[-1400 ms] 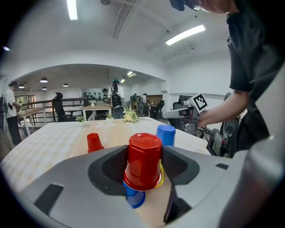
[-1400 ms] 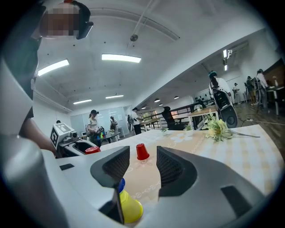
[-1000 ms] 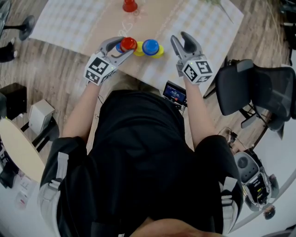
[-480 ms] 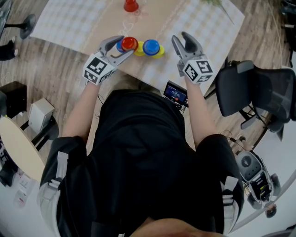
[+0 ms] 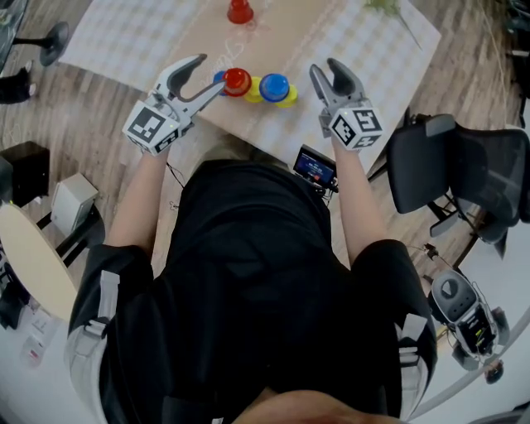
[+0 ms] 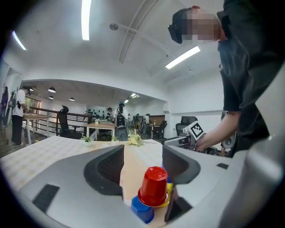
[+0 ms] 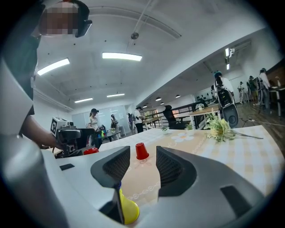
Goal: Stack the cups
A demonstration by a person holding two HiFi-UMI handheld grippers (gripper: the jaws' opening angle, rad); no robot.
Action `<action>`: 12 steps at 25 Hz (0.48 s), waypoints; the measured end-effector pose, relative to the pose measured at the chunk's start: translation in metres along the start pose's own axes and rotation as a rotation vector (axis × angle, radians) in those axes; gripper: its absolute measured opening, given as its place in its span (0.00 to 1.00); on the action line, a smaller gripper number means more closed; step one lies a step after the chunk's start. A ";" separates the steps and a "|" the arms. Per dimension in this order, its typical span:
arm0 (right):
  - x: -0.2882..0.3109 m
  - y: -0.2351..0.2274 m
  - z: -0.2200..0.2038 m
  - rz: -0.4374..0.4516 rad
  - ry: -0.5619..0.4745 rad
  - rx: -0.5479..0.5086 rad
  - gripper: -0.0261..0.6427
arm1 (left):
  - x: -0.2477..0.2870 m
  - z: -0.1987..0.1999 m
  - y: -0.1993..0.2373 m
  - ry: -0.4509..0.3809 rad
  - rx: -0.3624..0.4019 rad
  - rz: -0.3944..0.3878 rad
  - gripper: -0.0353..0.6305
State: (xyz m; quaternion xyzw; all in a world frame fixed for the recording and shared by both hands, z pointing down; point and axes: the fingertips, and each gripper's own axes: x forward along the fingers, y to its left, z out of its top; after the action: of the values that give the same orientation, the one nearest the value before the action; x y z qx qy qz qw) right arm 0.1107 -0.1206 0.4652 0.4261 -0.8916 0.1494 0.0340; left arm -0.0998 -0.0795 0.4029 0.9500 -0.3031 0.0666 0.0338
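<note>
Tabletop [image 5: 286, 37] carries red cup [image 5: 237, 79] topping blue and yellow cups [image 5: 252, 91]; left claw [image 5: 211, 70], just opening, and right claw [image 5: 325, 68] gape empty.

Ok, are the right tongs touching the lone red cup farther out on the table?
Apart. The head view shows bare table between the open right tongs and the lone red cup; the right gripper view shows it far beyond them.

Yellow cup [image 7: 127, 209] half hidden behind jaws
</note>
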 end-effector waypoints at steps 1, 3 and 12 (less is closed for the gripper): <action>0.002 0.001 0.000 0.003 0.000 0.000 0.33 | -0.002 0.004 0.008 -0.014 -0.005 0.023 0.44; 0.005 0.001 0.001 0.008 0.000 0.000 0.33 | -0.006 0.010 0.025 -0.033 -0.020 0.069 0.44; 0.027 -0.009 0.008 -0.003 0.006 0.001 0.33 | 0.008 -0.021 0.103 0.041 -0.047 0.173 0.44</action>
State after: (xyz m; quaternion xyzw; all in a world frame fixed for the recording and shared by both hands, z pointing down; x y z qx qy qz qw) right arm 0.1010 -0.1490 0.4644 0.4271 -0.8907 0.1513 0.0368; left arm -0.1558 -0.1655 0.4277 0.9177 -0.3846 0.0817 0.0567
